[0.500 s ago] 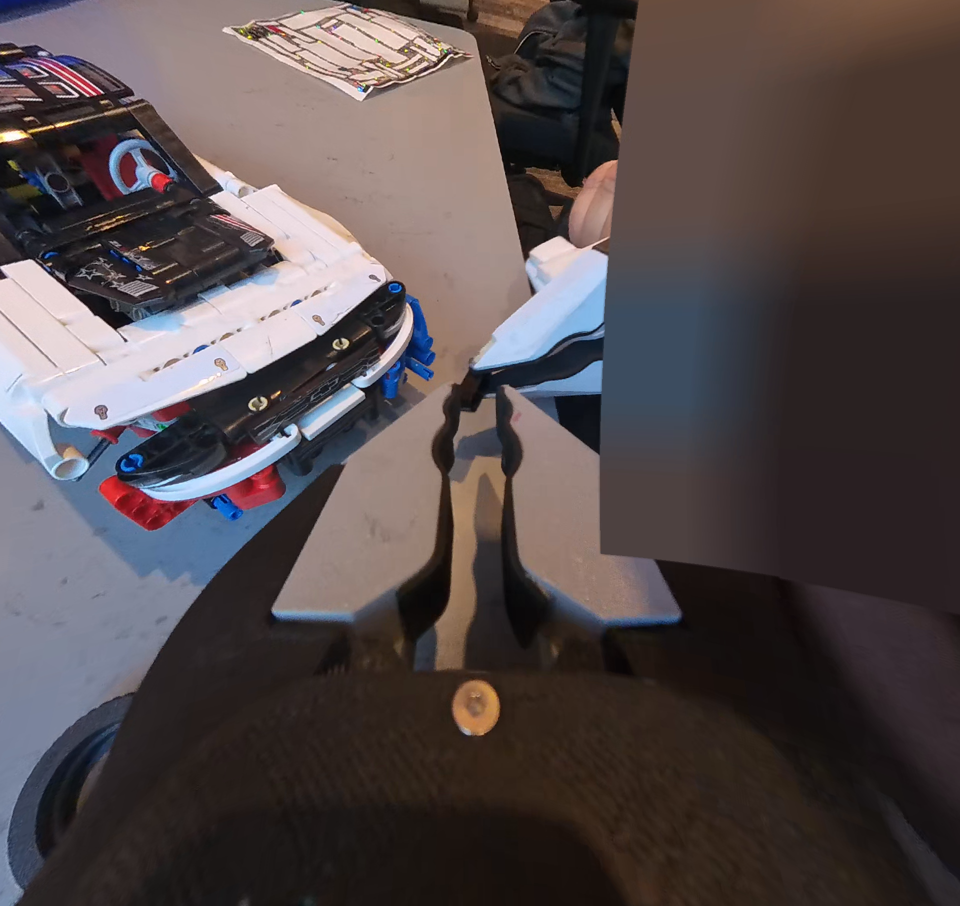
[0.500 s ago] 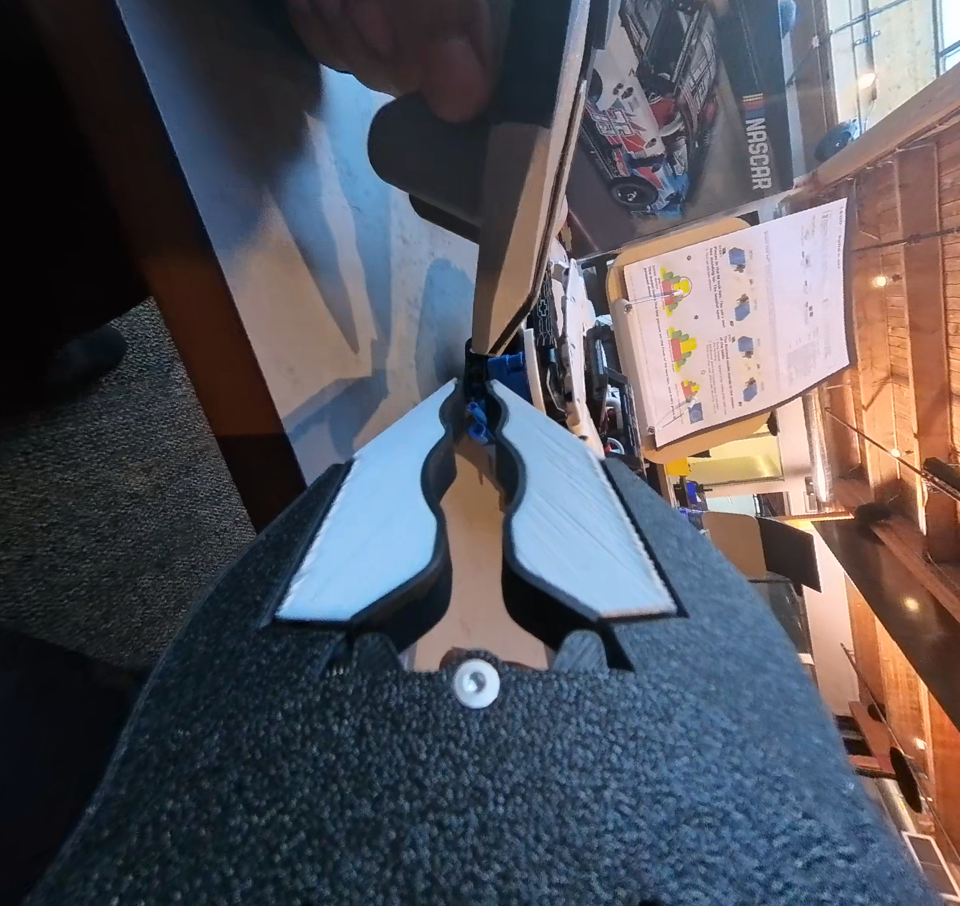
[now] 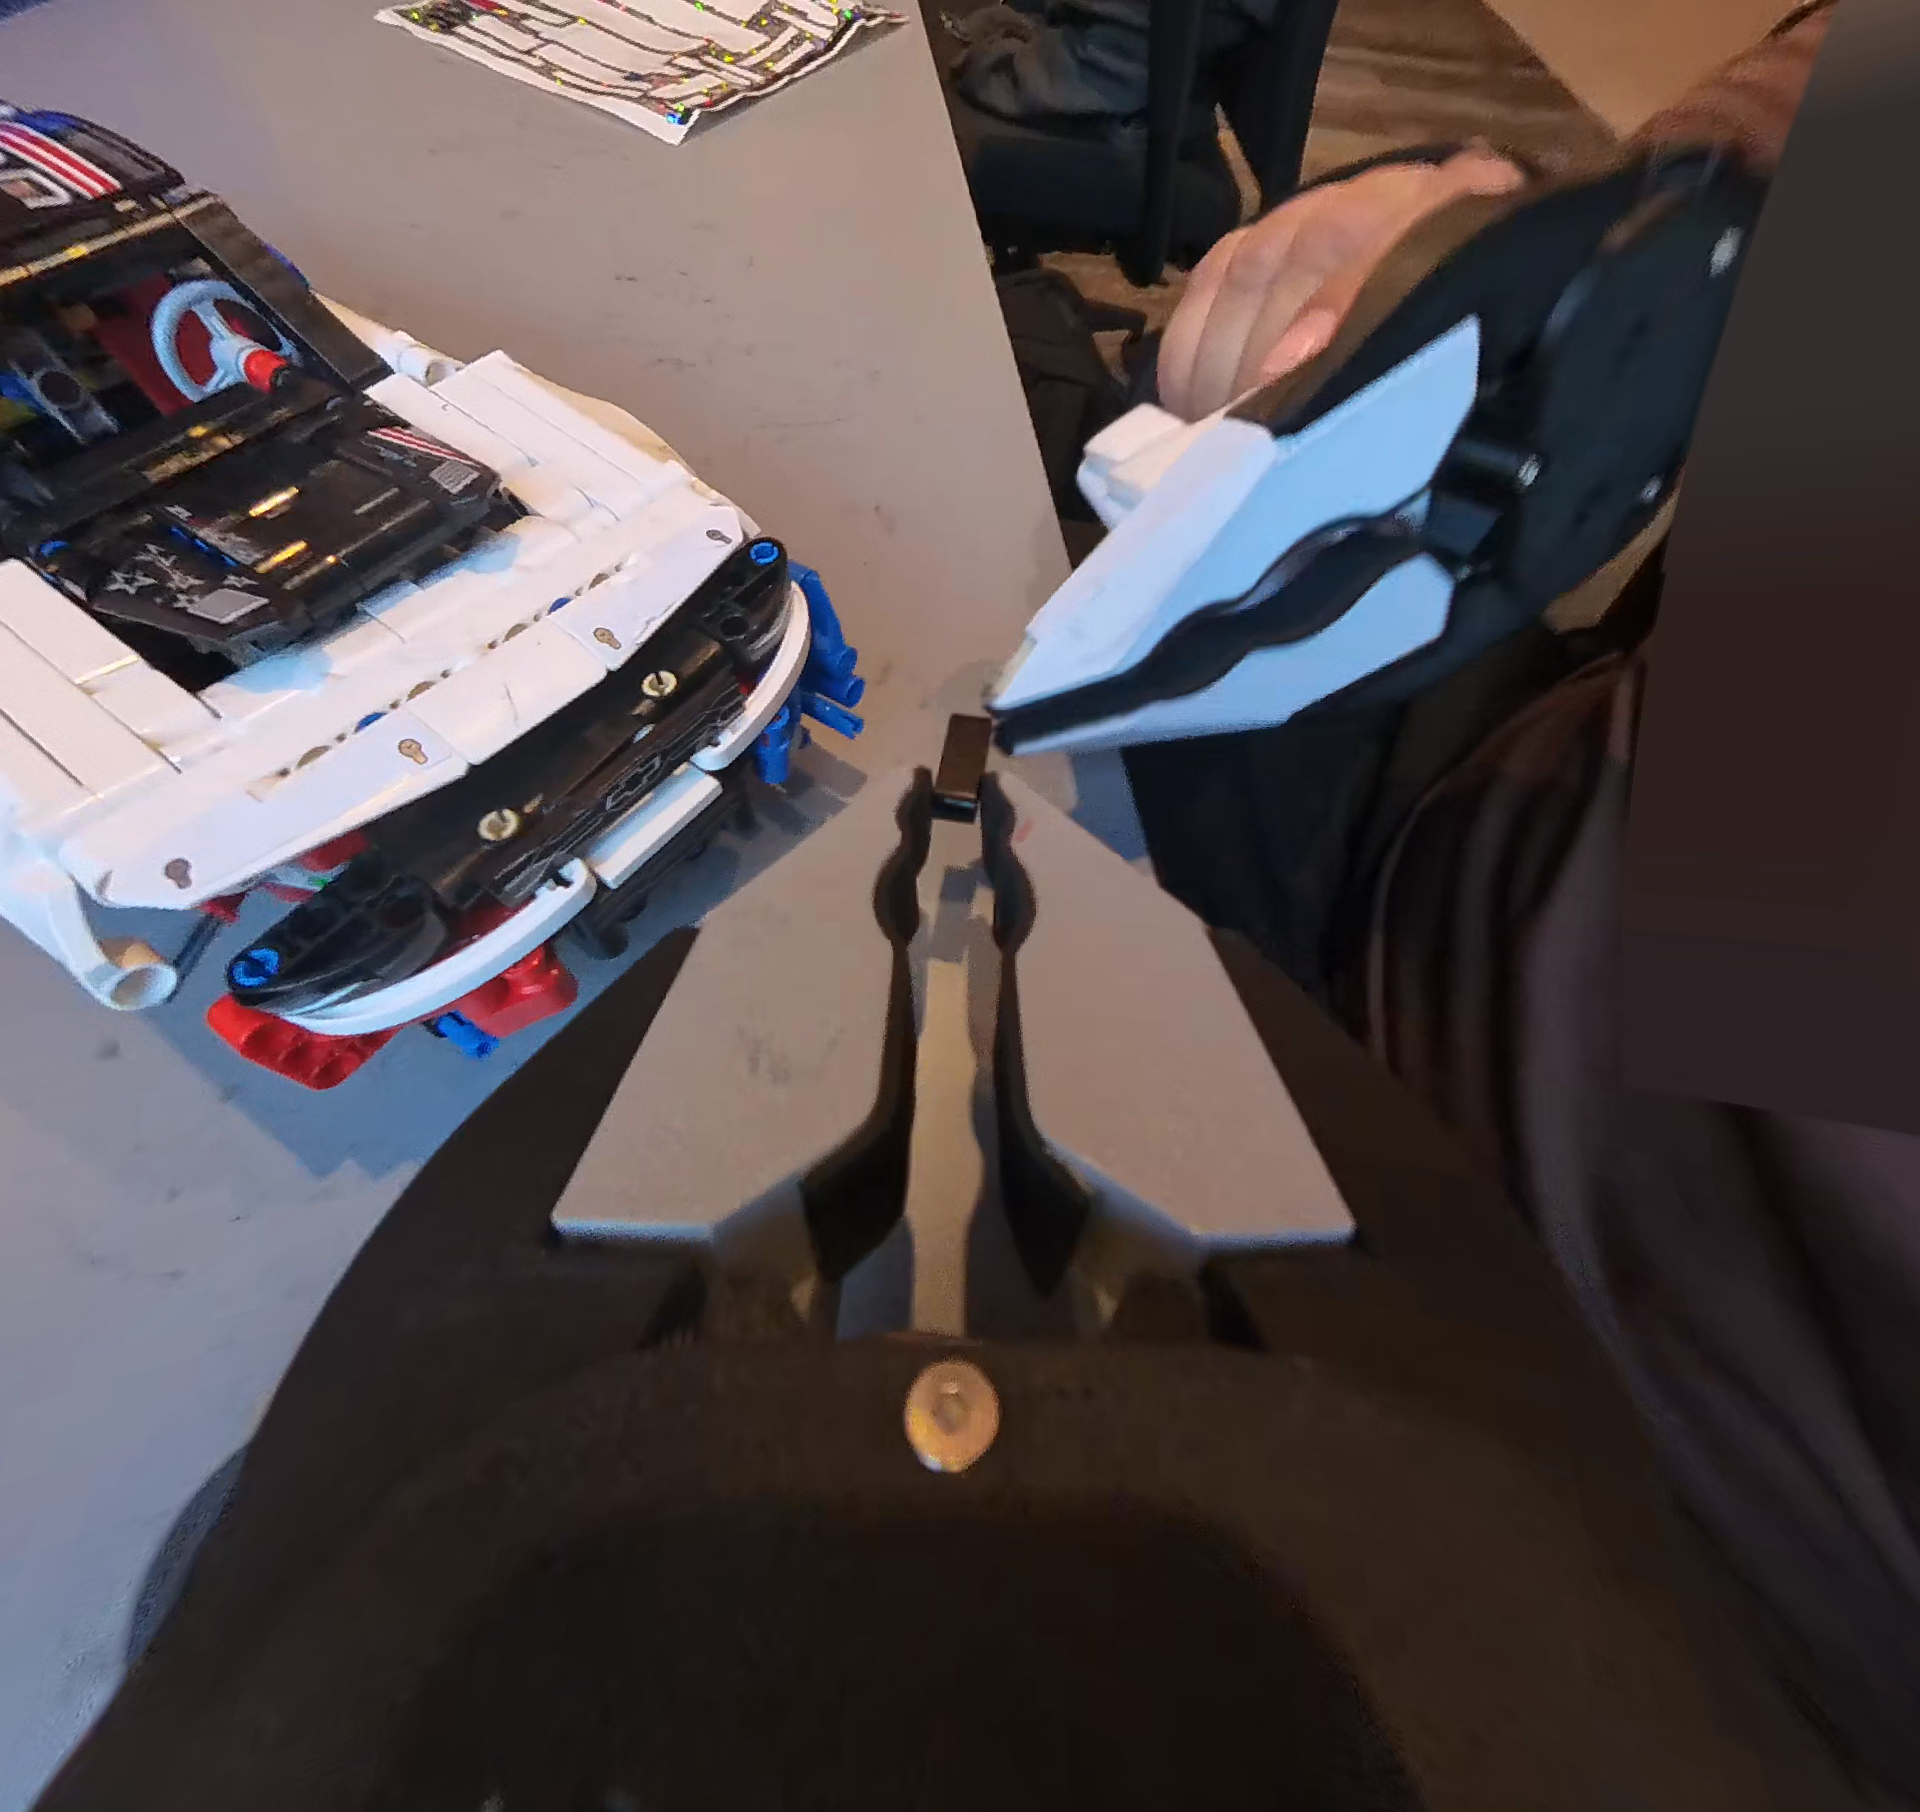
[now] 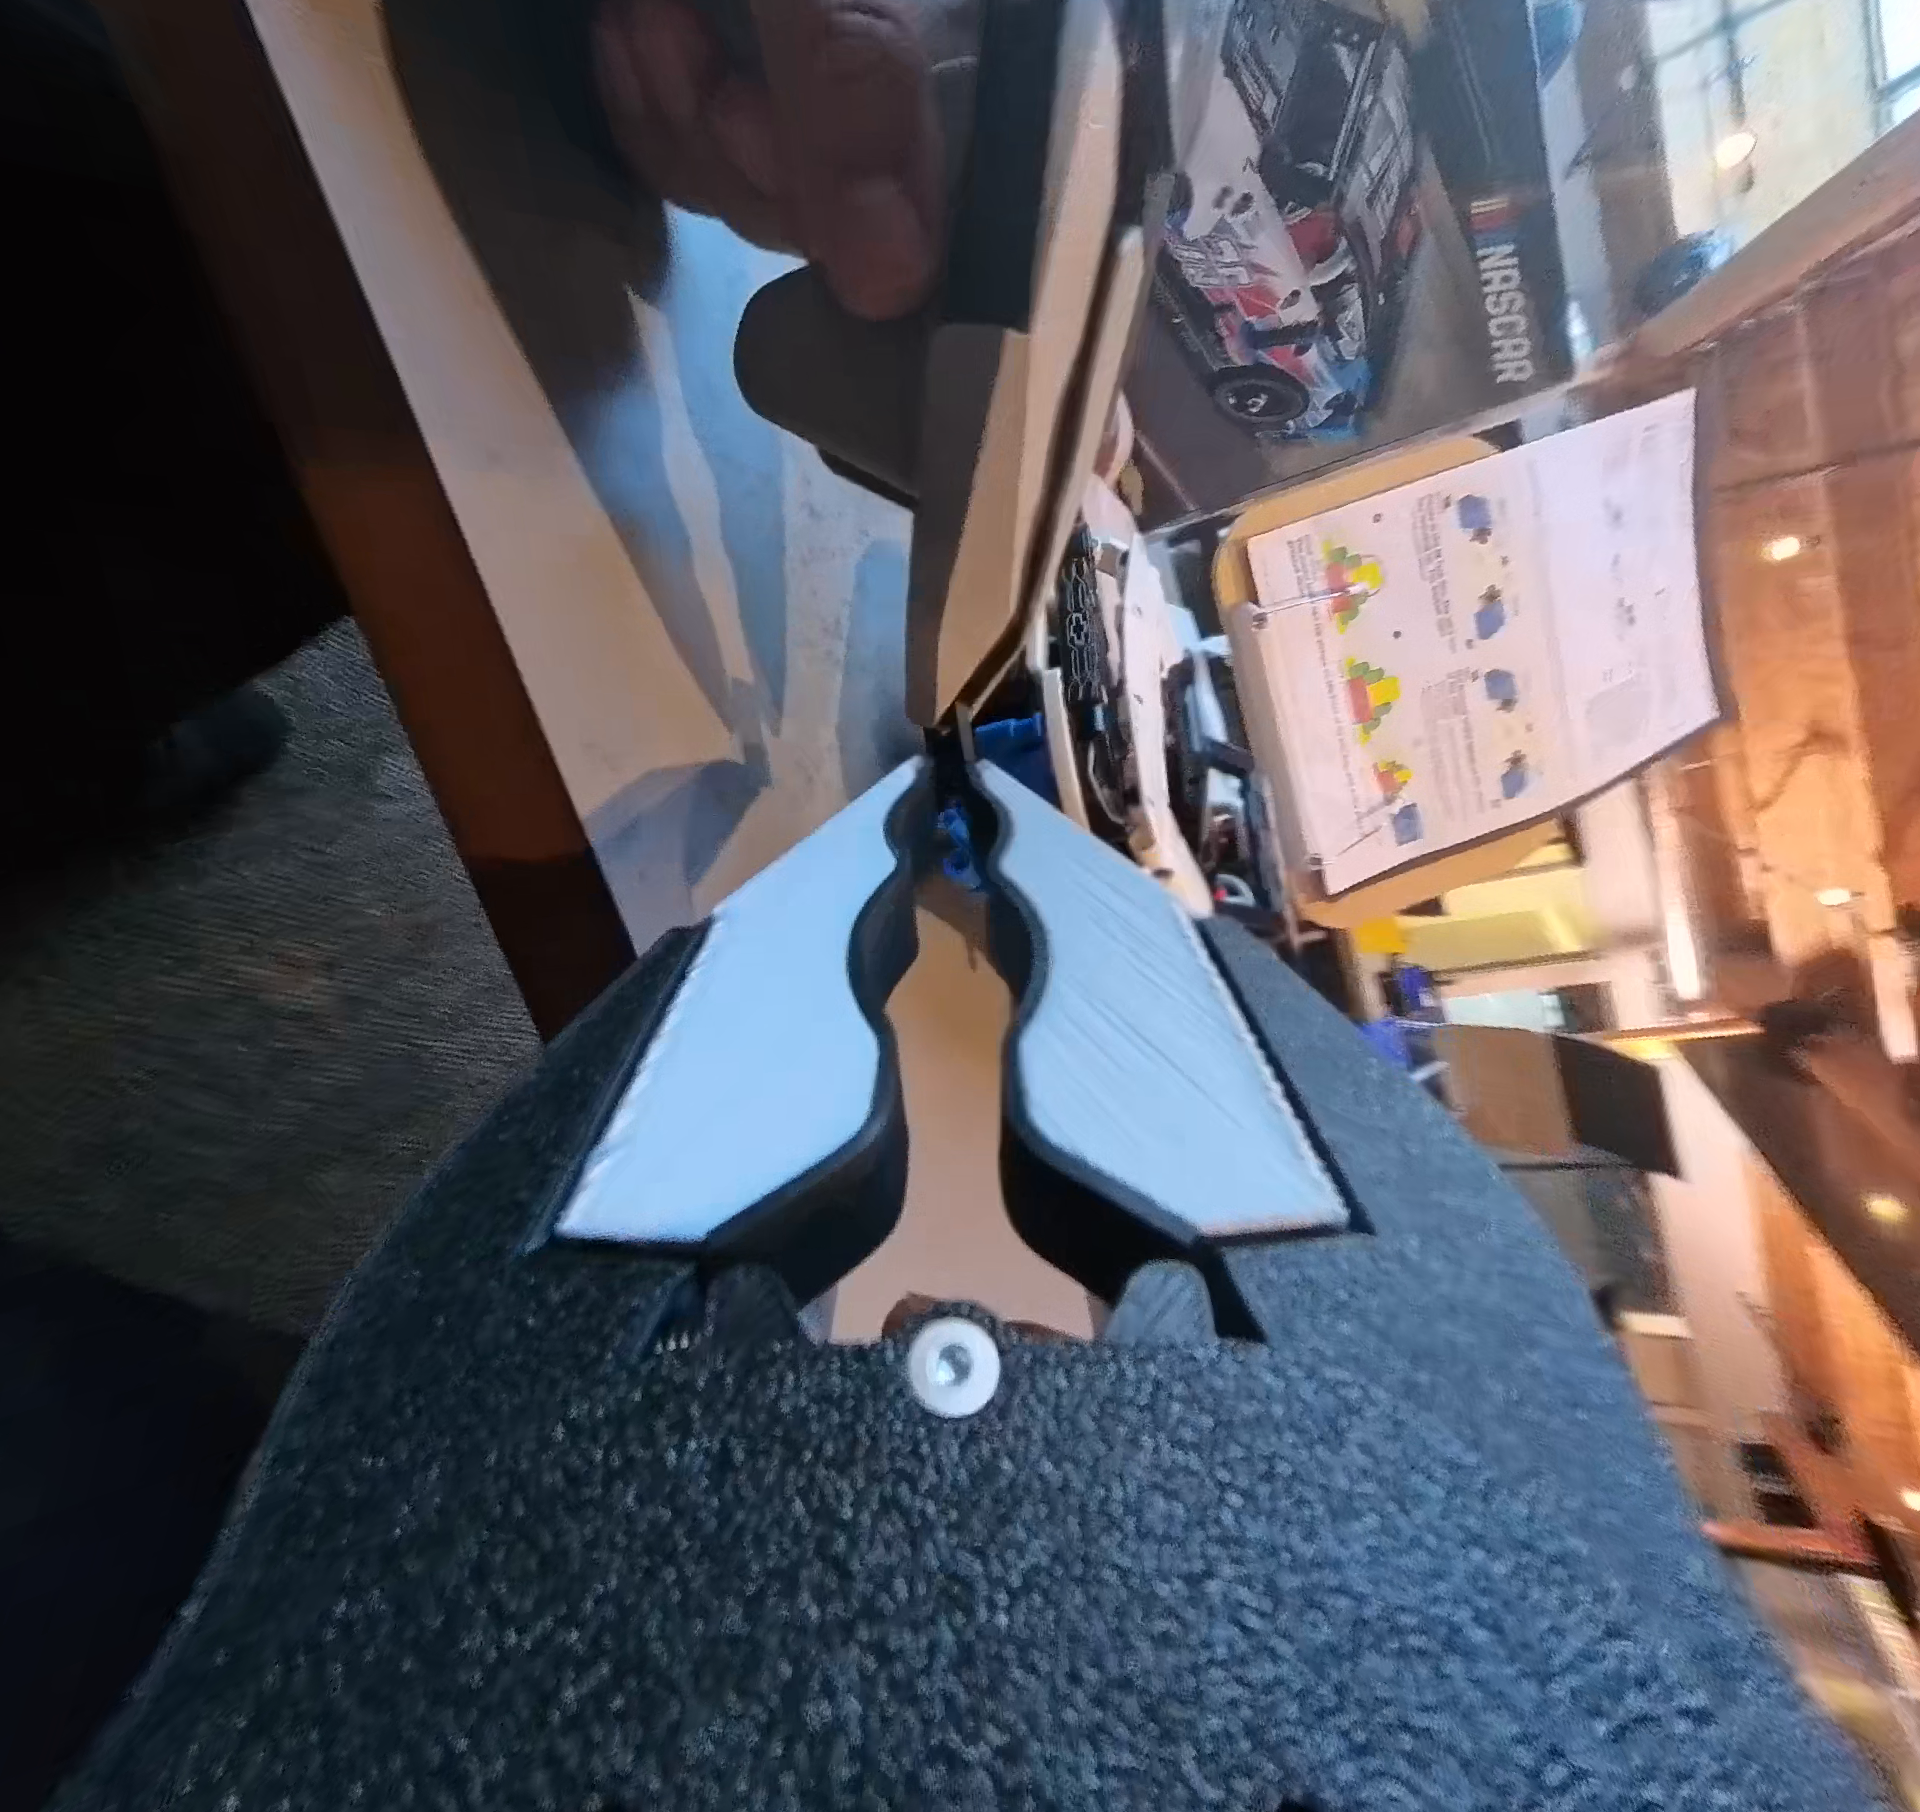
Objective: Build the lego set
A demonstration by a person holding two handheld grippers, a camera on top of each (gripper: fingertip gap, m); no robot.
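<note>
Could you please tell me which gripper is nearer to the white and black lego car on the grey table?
Left. The left gripper, shut on a small black piece, sits just off the white and black lego car. The right gripper comes in beyond it.

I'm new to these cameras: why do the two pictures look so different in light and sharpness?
Left wrist view: dim, even light, lego car slightly smeared by motion. Right wrist view: tilted, warm glare from windows, hand and background blurred, edges bent by the wide lens.
</note>
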